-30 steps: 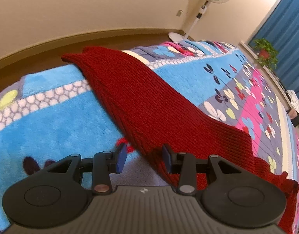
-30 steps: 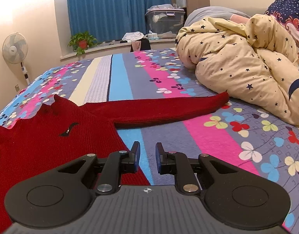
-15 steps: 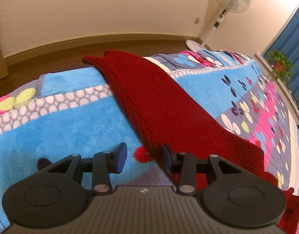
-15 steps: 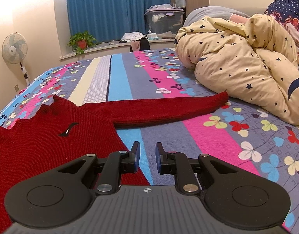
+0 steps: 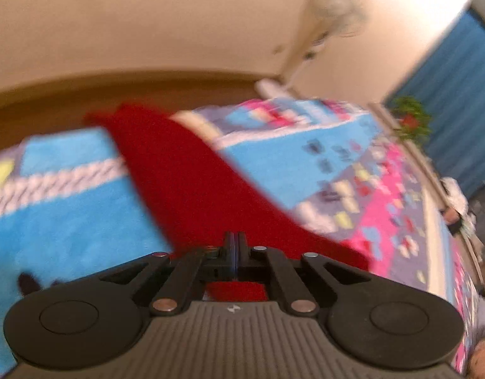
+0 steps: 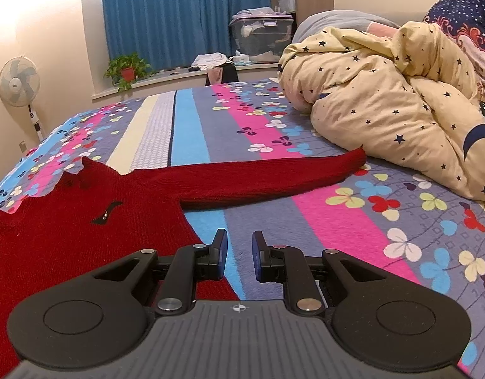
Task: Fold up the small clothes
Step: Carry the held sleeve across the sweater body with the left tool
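The left gripper was clenched on the red sweater's sleeve; the right gripper, released, hovered. Next: fold the sleeve inward.

Your left wrist view is motion-blurred: fan and blanket pattern smeared. Can't tell if red sweater cloth sits between the jaws. Right view: sweater's left part cut off by frame edge.

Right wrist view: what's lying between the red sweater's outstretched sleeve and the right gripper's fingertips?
Only bare floral bedspread: nothing lies between the sleeve and the right gripper, as the right wrist view shows.
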The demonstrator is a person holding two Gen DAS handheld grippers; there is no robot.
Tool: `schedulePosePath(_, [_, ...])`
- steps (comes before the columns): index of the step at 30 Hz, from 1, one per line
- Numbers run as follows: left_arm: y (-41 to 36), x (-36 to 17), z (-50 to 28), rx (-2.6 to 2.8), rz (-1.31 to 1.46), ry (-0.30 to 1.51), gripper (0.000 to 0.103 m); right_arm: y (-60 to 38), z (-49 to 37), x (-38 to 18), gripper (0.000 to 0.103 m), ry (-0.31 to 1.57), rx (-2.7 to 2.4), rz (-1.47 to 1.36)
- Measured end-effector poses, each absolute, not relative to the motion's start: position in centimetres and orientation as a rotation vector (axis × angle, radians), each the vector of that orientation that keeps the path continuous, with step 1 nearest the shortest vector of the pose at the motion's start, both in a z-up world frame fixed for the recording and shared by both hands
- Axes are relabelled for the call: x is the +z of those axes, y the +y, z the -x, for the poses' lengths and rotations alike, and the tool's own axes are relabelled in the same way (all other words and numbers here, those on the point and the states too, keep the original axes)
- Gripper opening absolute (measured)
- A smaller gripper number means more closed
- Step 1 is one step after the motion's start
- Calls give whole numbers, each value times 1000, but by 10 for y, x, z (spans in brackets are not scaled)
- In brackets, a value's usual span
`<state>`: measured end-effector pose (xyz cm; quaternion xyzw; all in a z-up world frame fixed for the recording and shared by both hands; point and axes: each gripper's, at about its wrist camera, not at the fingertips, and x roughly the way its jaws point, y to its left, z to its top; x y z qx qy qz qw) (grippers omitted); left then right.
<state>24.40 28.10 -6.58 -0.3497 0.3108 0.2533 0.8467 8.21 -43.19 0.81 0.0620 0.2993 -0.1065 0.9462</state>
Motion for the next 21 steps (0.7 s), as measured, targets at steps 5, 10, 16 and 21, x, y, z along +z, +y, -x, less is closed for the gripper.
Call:
schedulePosePath(5, [263,-54,-255,503,739,713,4,-431,-84,7,17,611,-222,-127])
schedulePosePath(10, [284,-90,-242,697,885,805,70,-430,-86,5,17,616,-217,-121])
schedulePosePath(16, [289,-101,-247,640,878,751,14,-427,-91,0,17,633,-215,-101])
schedulePosePath(21, [229,-43,-259,529,567,579,12,-426,-92,-1,17,638,-217,-95])
